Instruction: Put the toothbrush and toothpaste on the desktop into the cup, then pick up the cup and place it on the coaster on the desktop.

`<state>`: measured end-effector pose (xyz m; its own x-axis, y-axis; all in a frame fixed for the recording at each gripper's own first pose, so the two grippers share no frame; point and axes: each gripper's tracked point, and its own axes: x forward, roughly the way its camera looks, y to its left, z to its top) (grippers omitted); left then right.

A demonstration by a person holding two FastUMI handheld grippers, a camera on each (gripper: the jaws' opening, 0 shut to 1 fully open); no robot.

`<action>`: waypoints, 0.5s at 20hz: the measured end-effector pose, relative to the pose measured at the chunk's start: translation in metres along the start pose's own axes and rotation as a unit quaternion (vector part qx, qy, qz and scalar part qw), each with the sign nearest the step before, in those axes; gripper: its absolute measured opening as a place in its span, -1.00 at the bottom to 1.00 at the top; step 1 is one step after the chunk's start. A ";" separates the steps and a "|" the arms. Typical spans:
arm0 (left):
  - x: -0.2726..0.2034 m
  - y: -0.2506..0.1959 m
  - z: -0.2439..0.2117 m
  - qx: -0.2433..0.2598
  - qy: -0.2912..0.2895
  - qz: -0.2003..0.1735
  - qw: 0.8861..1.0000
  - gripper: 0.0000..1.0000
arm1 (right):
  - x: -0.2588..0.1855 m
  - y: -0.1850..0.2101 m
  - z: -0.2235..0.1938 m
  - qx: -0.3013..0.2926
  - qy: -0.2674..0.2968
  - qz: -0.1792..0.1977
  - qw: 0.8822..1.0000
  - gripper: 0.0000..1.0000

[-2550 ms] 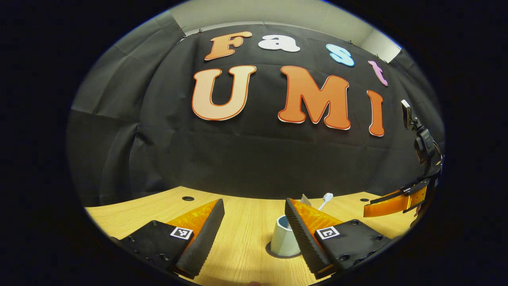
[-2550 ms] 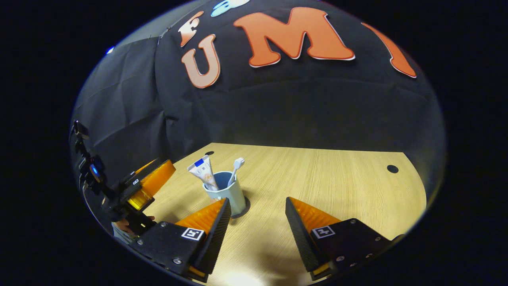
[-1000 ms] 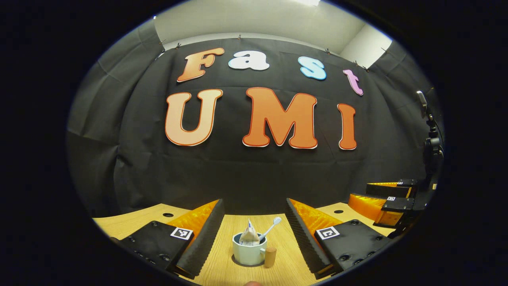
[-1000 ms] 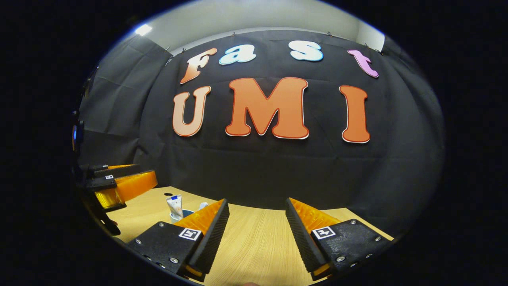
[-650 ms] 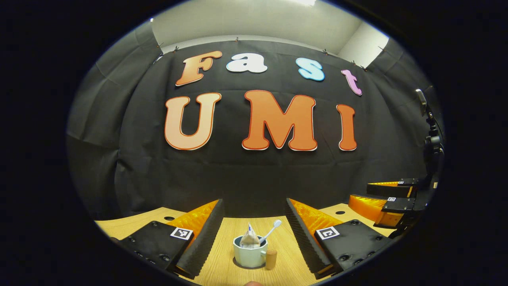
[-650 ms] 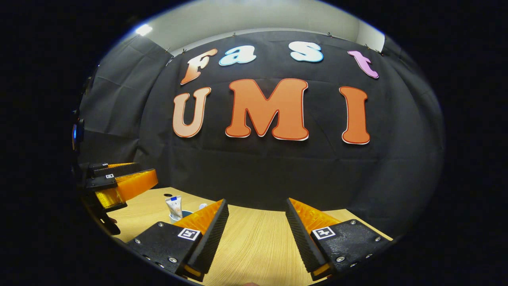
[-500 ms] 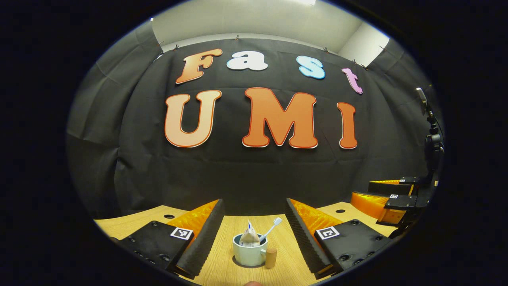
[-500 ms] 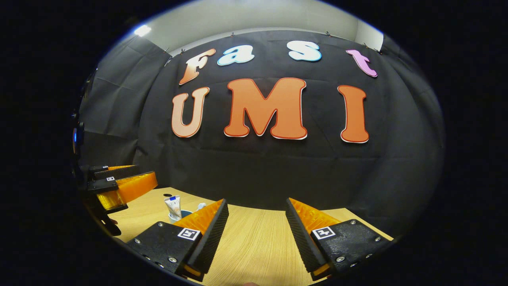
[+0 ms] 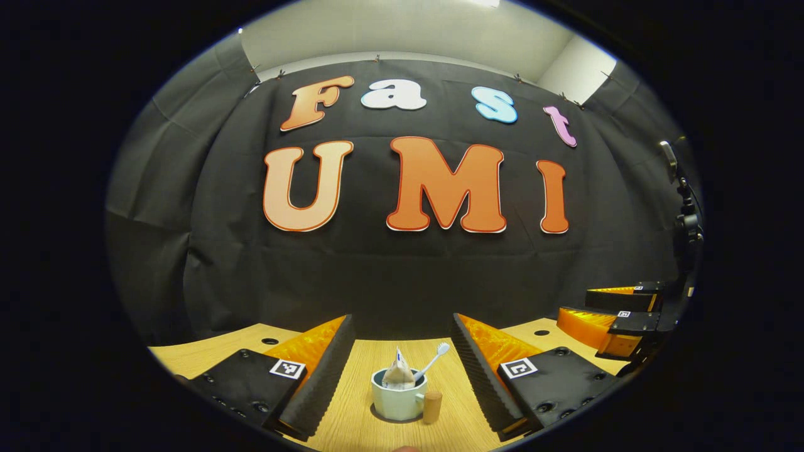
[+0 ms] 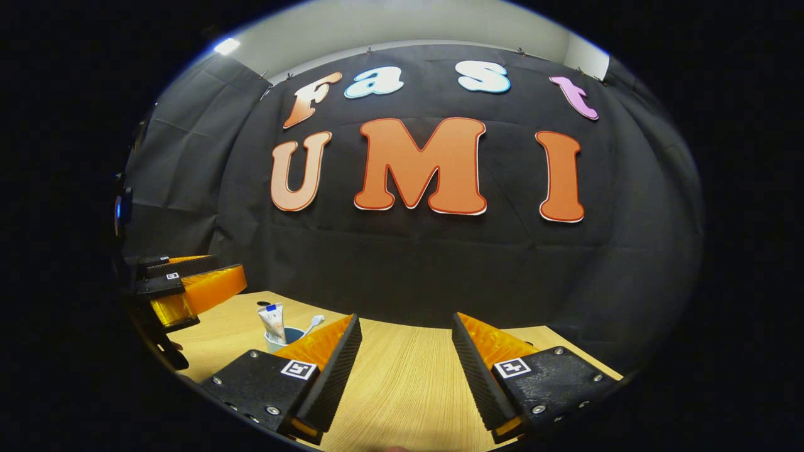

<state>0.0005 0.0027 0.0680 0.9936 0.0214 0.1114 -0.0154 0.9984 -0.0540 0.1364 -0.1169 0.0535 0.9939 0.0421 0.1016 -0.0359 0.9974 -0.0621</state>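
Left gripper view: my left gripper (image 9: 402, 376) was spread wide w/ nothing in it, and the cup (image 9: 397, 402) sat dead ahead between the two fingers, farther out on the desktop (image 9: 207, 351), not touched. It stood on a dark coaster (image 9: 377, 415), toothpaste (image 9: 399, 375) upright inside, toothbrush (image 9: 433, 360) leaning up to the right, cork-coloured handle (image 9: 432, 407) on its right side. Right gripper (image 9: 612, 320) hung off to the right, apart from the cup. Vs 2.5 s ago: cup was then close in by my right-hand finger, partly hidden; it lay centred and farther off now, so I'd backed away. Right gripper view: right gripper (image 10: 407, 370) also wide open, empty; cup (image 10: 281, 339) sat far left, partly behind its left finger, w/ the left gripper (image 10: 182, 289) beyond. Left was plainly nearer and better lined up. Looked done to me; no further grab needed.
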 end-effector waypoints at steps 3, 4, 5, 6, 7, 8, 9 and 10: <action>0.000 0.001 0.002 -0.002 -0.002 0.002 1.000 0.94 | -0.001 0.000 0.001 -0.001 -0.001 0.000 1.000 0.67; 0.000 0.001 0.002 -0.004 -0.004 0.003 1.000 0.94 | -0.001 -0.001 0.000 -0.001 0.001 -0.001 1.000 0.75; -0.001 0.001 0.002 -0.005 -0.004 0.003 1.000 0.94 | -0.001 0.000 -0.002 -0.001 0.003 -0.001 1.000 0.75; -0.001 0.000 0.002 -0.007 -0.003 0.002 1.000 0.93 | -0.002 0.001 -0.003 0.000 0.004 0.000 1.000 0.75; -0.001 -0.001 0.000 -0.009 -0.003 0.001 1.000 0.94 | -0.002 0.002 -0.003 0.000 0.006 0.000 1.000 0.75; -0.003 -0.004 0.000 -0.011 -0.002 -0.003 1.000 0.94 | -0.003 0.003 -0.004 0.000 0.006 0.001 1.000 0.75; -0.002 -0.005 -0.001 -0.009 -0.001 -0.004 1.000 0.94 | -0.003 0.003 -0.003 -0.001 0.007 0.000 1.000 0.75; -0.003 -0.006 -0.001 -0.005 -0.001 -0.004 1.000 0.94 | -0.004 0.003 -0.003 0.000 0.007 0.000 1.000 0.75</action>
<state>-0.0026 -0.0031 0.0665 0.9934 0.0132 0.1140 -0.0062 0.9981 -0.0621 0.1326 -0.1140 0.0501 0.9953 0.0416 0.0879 -0.0362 0.9974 -0.0629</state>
